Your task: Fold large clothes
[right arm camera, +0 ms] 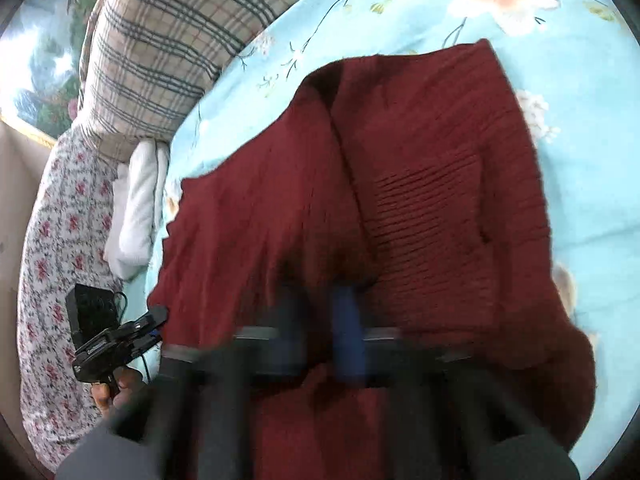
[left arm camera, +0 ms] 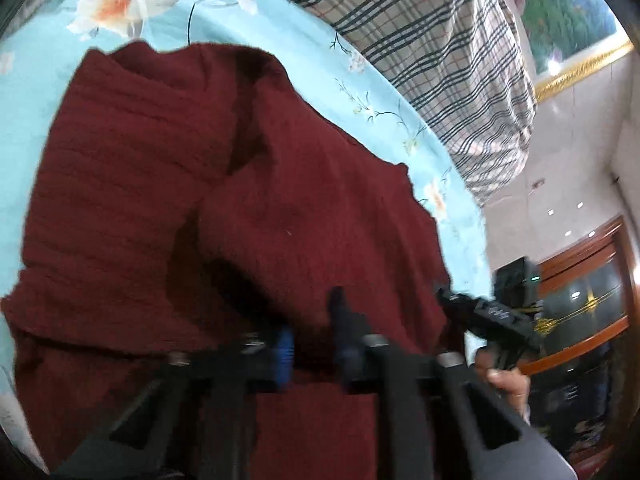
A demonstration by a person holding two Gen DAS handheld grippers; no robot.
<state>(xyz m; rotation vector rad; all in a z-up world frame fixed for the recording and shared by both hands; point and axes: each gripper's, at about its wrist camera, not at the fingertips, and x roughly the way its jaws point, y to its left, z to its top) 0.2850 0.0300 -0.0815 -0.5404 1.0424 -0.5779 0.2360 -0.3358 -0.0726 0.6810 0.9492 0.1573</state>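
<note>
A dark red knit sweater [left arm camera: 168,184] lies on a light blue floral bedsheet [left arm camera: 48,92] and fills most of both views [right arm camera: 440,168]. My left gripper [left arm camera: 310,332] pinches the sweater's near edge between its blue-padded fingers and lifts a fold of it. My right gripper [right arm camera: 320,332] is also shut on the sweater's near edge. Each gripper shows in the other's view: the right one [left arm camera: 448,296] at the sweater's right edge, the left one [right arm camera: 156,316] at its left edge. Both views are motion-blurred.
A plaid quilt [left arm camera: 440,40] is bunched at the head of the bed, and also shows in the right wrist view [right arm camera: 160,48]. A white folded cloth [right arm camera: 136,208] and a flowered cover [right arm camera: 60,240] lie beside it. A wooden cabinet [left arm camera: 588,300] stands off the bed.
</note>
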